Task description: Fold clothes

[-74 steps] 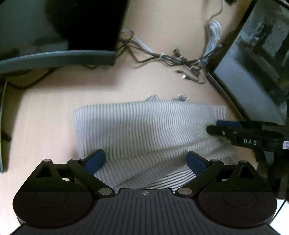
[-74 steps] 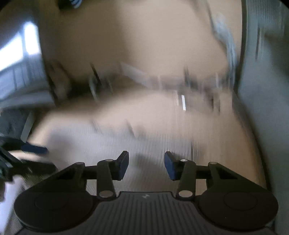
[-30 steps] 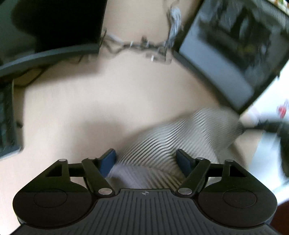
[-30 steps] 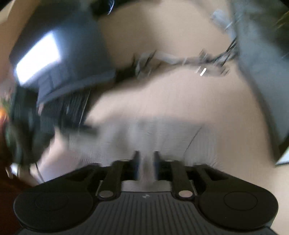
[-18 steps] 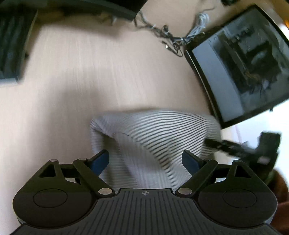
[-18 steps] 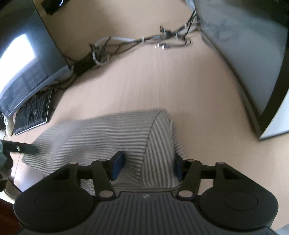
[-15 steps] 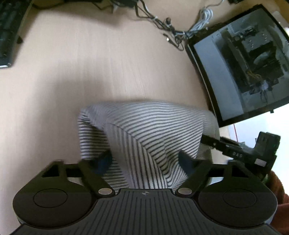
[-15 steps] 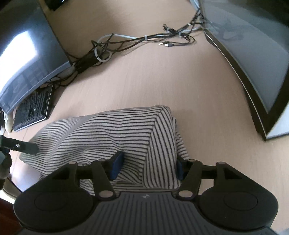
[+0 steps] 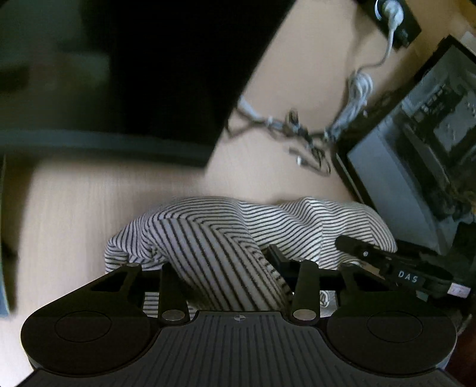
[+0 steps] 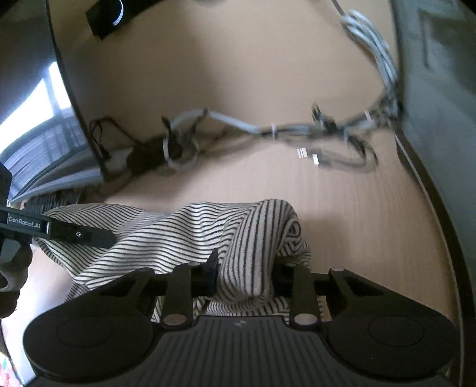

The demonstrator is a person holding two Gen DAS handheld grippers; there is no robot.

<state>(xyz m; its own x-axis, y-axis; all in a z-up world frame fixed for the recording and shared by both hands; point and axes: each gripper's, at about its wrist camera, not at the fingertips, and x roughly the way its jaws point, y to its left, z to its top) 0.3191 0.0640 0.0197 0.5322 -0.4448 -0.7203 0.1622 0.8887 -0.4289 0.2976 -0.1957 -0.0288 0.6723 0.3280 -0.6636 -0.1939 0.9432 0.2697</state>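
Note:
A black-and-white striped garment [image 9: 297,226] lies bunched on the light wooden desk [image 9: 74,214]. My left gripper [image 9: 223,265] has a raised fold of it filling the gap between its fingers, and its jaws are closing on that fold. In the right wrist view the same garment [image 10: 178,235] humps up, and my right gripper [image 10: 245,269] pinches its right-hand fold as its jaws close. The right gripper's finger [image 9: 357,250] lies on the cloth at the right. The left gripper's finger [image 10: 74,233] reaches in from the left edge.
A dark monitor [image 9: 134,74] stands at the back left and a glass-sided black case [image 9: 416,148] at the right. A tangle of cables [image 10: 267,128] runs across the desk behind the garment. A keyboard [image 10: 50,202] lies at the far left, and a power strip [image 10: 104,18] sits on the back wall.
Both grippers have narrowed onto folds of the garment and moved forward toward the cables. The cloth, flatter before, is now gathered into a hump between them.

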